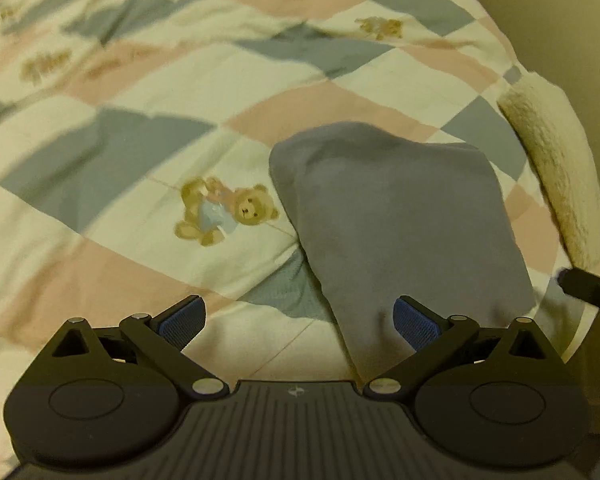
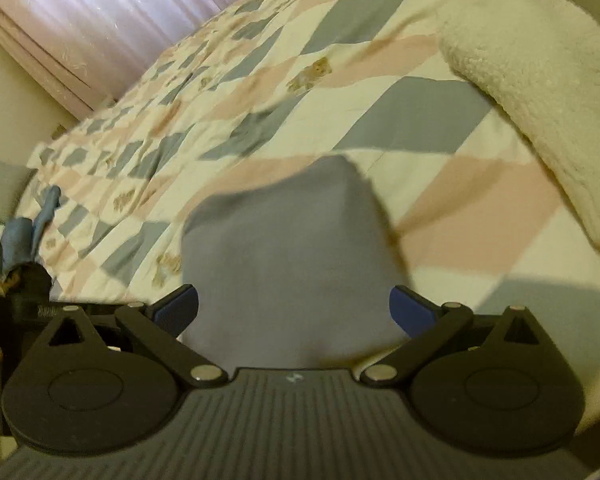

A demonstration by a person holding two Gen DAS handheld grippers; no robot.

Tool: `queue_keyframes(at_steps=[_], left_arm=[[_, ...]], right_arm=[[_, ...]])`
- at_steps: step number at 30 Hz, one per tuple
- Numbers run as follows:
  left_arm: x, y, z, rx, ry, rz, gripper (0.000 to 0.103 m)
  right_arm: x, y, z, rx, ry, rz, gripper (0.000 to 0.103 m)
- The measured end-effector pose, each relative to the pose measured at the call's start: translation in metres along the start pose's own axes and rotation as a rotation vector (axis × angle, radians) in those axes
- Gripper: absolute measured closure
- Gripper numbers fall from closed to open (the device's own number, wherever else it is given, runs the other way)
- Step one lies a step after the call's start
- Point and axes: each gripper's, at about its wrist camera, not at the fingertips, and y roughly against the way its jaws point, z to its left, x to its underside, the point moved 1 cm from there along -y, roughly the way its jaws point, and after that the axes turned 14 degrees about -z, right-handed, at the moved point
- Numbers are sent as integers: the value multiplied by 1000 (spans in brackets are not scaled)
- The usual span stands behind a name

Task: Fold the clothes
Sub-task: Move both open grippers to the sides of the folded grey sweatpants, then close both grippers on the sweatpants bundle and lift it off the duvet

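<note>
Both jaws wide apart: left hand-held gripper point(image 1: 299, 320) and right hand-held gripper point(image 2: 294, 308) hover over the grey garment point(image 1: 400, 216) on the quilt point(image 1: 140, 128), gripping nothing.

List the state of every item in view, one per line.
Left gripper: open, jaws wide apart, holding nothing.
Right gripper: open, jaws either side of the cloth.
Grey garment: folded, lying on the quilt.
Patchwork quilt: spread over the bed, wrinkled.
Cream fleece blanket: lying along the quilt's edge.
</note>
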Motion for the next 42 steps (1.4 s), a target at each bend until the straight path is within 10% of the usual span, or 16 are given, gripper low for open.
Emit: queue_keyframes(at_steps=[23, 29, 35, 42], left_arm=[[-4, -90, 23, 458, 250, 53, 4], [-1, -101, 29, 554, 281, 36, 27], [-13, -100, 22, 542, 183, 63, 62], [-81, -66, -39, 541, -173, 111, 65]], right_arm=[[-20, -152, -60, -292, -73, 379, 16], [-19, -165, -62, -354, -85, 401, 28], [-14, -159, -65, -359, -140, 376, 66], [0, -90, -62, -306, -329, 118, 72]])
